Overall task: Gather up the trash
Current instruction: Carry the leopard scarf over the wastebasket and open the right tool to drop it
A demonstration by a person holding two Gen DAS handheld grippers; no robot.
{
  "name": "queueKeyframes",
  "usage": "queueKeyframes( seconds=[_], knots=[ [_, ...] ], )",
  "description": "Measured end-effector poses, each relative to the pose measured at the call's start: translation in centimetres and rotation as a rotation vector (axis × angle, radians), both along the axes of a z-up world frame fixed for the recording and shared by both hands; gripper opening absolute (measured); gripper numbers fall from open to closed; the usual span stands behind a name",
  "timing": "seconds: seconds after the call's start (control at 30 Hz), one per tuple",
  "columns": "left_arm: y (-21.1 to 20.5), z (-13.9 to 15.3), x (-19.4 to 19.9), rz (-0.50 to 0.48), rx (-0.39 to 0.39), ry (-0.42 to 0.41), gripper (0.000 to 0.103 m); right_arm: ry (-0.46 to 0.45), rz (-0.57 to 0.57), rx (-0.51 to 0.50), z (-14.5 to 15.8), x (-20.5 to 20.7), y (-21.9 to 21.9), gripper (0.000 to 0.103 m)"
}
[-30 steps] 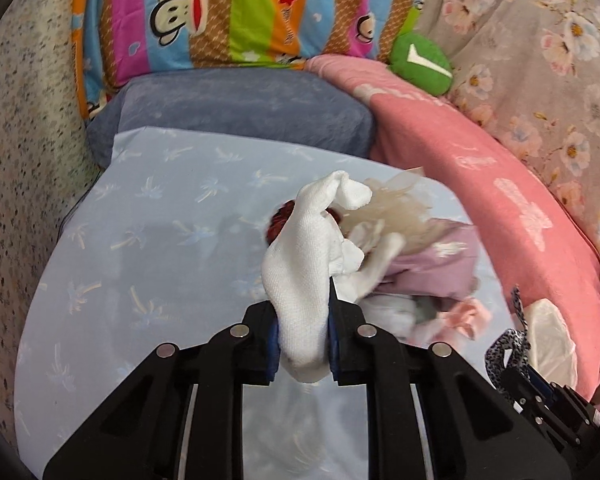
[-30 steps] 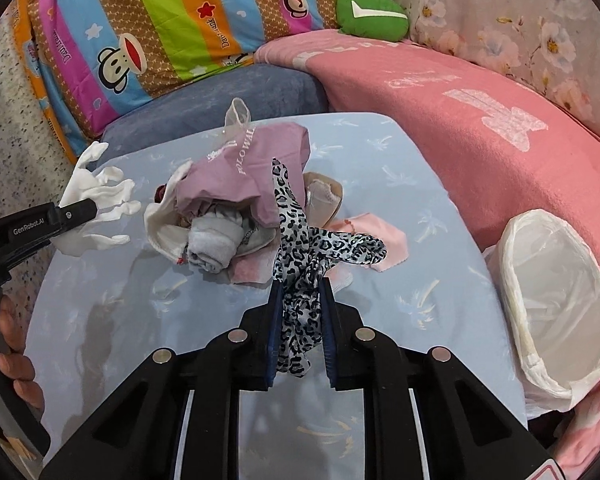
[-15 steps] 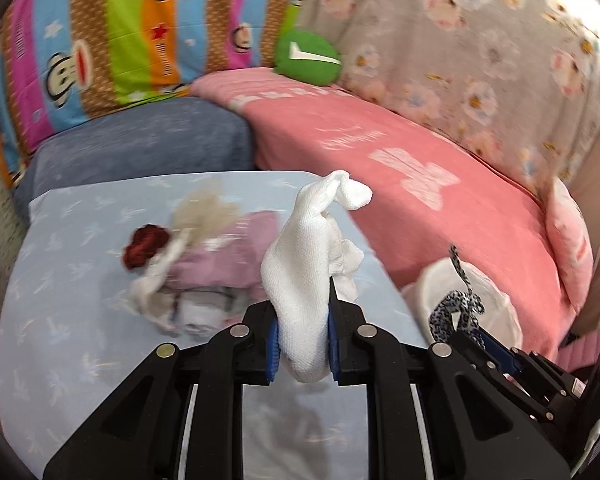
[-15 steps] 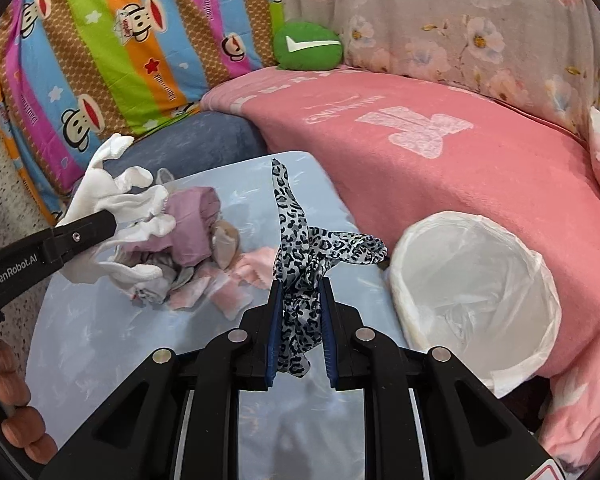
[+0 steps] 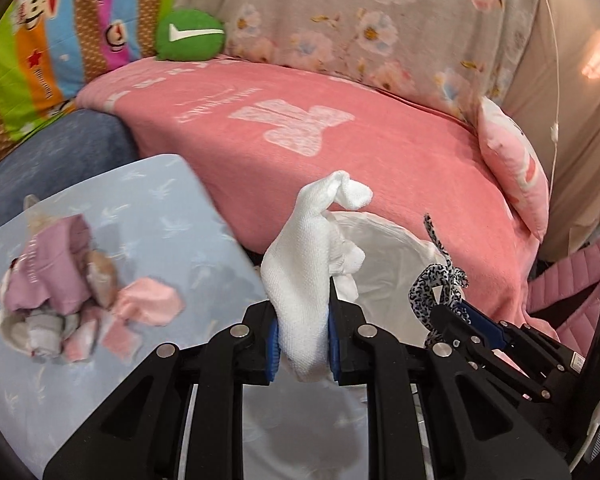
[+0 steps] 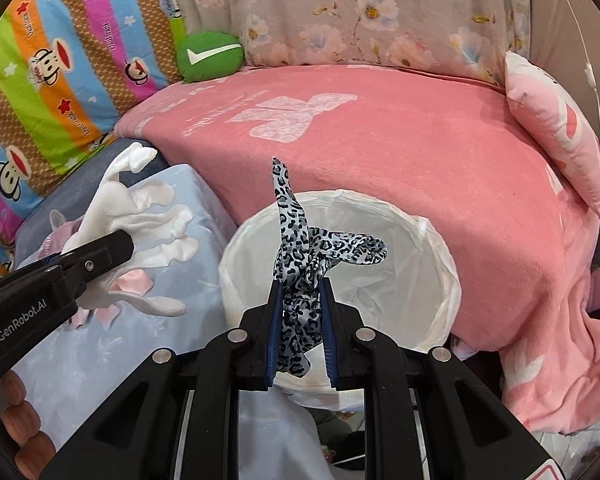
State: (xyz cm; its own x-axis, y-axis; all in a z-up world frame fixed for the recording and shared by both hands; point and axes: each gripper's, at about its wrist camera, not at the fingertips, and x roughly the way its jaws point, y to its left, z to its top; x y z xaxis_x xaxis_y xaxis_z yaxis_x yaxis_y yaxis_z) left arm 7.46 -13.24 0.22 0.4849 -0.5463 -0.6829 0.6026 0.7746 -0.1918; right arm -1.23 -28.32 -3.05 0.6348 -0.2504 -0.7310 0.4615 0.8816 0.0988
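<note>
Left gripper (image 5: 302, 340): jaws narrow, clamped on a white glove (image 5: 306, 264); the glove's fingers stick up and flop forward past the blue pads.
Right gripper (image 6: 300, 340): jaws narrow, clamped on a leopard-print strip (image 6: 300, 276); one end stands upright, another curls off to the right.
Bin (image 6: 432, 280): round, white-lined, mouth open, on the floor between the table and the couch.
Strip vs bin: the strip is held over the bin's mouth in the right wrist view.
Glove vs bin: in the left wrist view the glove sits in front of the bin's (image 5: 384, 240) near rim; in the right wrist view it (image 6: 136, 224) is left of the bin, over the table edge.
Table (image 5: 172, 216): pale blue patterned cloth, just beside the bin.
Pile (image 5: 72, 292): crumpled mauve, pink and grey pieces on the table, well left of the bin.
Couch (image 6: 380, 136): pink blanket, behind the bin.
Ball (image 6: 210, 56): green, at the back of the couch.
Hand (image 6: 20, 424): fingers wrapped round the left gripper's handle, lower left edge.
</note>
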Motion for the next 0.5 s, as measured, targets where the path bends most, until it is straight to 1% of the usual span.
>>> queueKeyframes(
  seconds=[0.2, 0.3, 0.33, 0.37, 0.4, 0.43, 0.47, 0.5],
  knots=[
    [-3.2, -1.2, 0.6, -0.052, 0.02, 0.022, 0.019, 0.019, -0.037, 0.021, -1.5, 0.2, -2.4, 0.017],
    [-4.2, -1.7, 0.9, -0.072, 0.029, 0.034, 0.021, 0.028, -0.044, 0.029, -2.1, 0.6, -3.0, 0.017],
    [-4.5, -2.0, 1.1, -0.077, 0.038, 0.042, 0.024, 0.03, -0.044, 0.032, -2.2, 0.8, -3.1, 0.017],
    [-4.9, -2.2, 1.3, -0.076, 0.05, 0.051, 0.032, 0.031, -0.045, 0.034, -2.4, 1.0, -3.2, 0.017],
    [-5.0, -2.4, 1.5, -0.07, 0.062, 0.061, 0.038, 0.033, -0.045, 0.034, -2.4, 1.0, -3.2, 0.018],
    [-5.0, -2.6, 1.8, -0.063, 0.063, 0.069, 0.049, 0.034, -0.044, 0.035, -2.5, 1.2, -3.2, 0.018],
    [-4.8, -2.6, 2.0, -0.05, 0.056, 0.072, 0.057, 0.036, -0.044, 0.035, -2.5, 1.3, -3.2, 0.019],
    [-4.6, -2.6, 2.1, -0.035, 0.052, 0.071, 0.061, 0.037, -0.042, 0.033, -2.6, 1.4, -3.0, 0.022]
  ],
)
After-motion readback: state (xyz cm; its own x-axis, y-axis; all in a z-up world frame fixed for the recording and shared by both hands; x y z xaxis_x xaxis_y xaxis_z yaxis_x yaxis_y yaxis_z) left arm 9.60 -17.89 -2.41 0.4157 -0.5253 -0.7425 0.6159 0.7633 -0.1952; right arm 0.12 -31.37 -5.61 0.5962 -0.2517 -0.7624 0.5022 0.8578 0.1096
